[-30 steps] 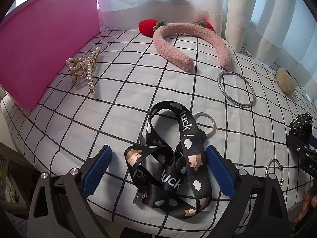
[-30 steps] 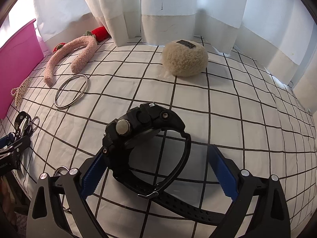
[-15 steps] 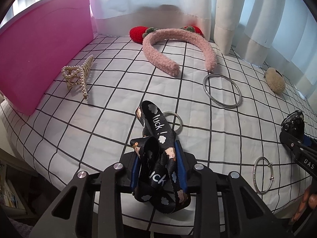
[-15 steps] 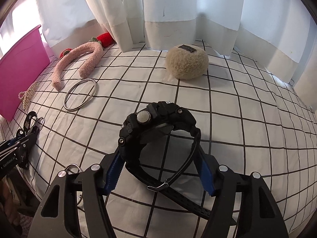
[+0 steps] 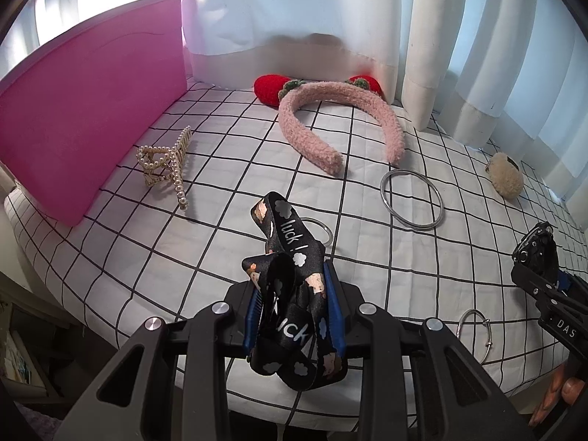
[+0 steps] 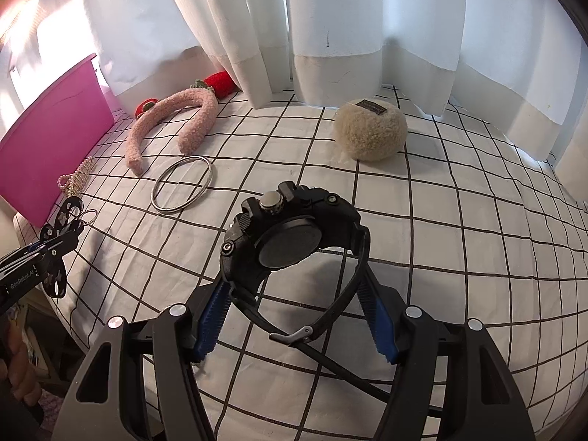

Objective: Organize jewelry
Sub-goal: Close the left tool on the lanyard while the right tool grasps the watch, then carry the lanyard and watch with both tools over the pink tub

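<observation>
My left gripper [image 5: 292,294] is shut on a black lanyard [image 5: 290,242] printed with clouds and "luck!", bunched between the blue pads. The lanyard's key ring [image 5: 323,229] rests on the checked cloth behind it. In the right wrist view, my right gripper [image 6: 292,290] is shut on a chunky black watch [image 6: 290,235]. Its pads press the strap from both sides, the case stands tilted up, and the strap's loose end trails on the cloth. Each gripper also appears at the edge of the other's view.
A pink bin [image 5: 84,125] stands at the left. On the checked cloth lie a pearl claw clip [image 5: 165,158], a pink fuzzy headband [image 5: 312,125], a silver bangle [image 5: 411,202], a small hoop [image 5: 474,330] and a beige fluffy piece [image 6: 371,134]. White curtains hang behind.
Both grippers went from wide open to shut, the left on the lanyard and the right on the watch strap. The lanyard has bunched up and the watch case has tipped upward.
</observation>
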Tool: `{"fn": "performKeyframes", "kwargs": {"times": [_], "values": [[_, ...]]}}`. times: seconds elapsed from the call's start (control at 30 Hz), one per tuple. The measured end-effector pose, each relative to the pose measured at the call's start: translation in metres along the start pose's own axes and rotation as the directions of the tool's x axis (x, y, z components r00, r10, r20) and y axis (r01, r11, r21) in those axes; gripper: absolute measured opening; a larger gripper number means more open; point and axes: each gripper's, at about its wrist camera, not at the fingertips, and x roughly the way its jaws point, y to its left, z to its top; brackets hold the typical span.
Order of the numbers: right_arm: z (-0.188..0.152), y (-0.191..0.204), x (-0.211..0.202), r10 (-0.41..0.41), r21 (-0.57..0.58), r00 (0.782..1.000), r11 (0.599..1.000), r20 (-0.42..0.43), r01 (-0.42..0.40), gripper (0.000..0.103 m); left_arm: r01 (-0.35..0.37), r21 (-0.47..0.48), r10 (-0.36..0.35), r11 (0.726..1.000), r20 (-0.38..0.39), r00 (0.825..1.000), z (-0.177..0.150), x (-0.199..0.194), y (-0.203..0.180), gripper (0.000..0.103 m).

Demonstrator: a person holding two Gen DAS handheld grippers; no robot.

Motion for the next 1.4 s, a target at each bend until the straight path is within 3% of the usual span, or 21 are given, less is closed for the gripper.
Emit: {"fn": "performKeyframes", "kwargs": {"times": [0.43, 0.8, 1.13, 1.4], "values": [[0.034, 0.019, -0.032, 0.057, -0.043, 0.997, 0.998, 0.056, -0.055, 0.064, -0.016, -0.029, 0.018, 0.999, 0.062, 0.998, 0.036, -0.04, 0.011, 0.03], [0.082, 0.06, -0.065, 0.167, -0.143, 0.979, 0.978, 0.116, -0.15, 0.064, -0.04, -0.079, 0.051, 0.996, 0.143, 0.988, 0.072, -0.092, 0.029, 0.03], [0.133, 0.135, -0.084, 0.242, -0.239, 0.955, 0.95, 0.17, -0.198, 0.064, -0.04, -0.122, 0.065, 0.992, 0.209, 0.976, 0.11, -0.123, 0.081, 0.03], [0.185, 0.227, -0.087, 0.325, -0.292, 0.926, 0.92, 0.19, -0.263, 0.064, -0.041, -0.119, 0.072, 0.992, 0.269, 0.961, 0.164, -0.144, 0.152, 0.032]]}}
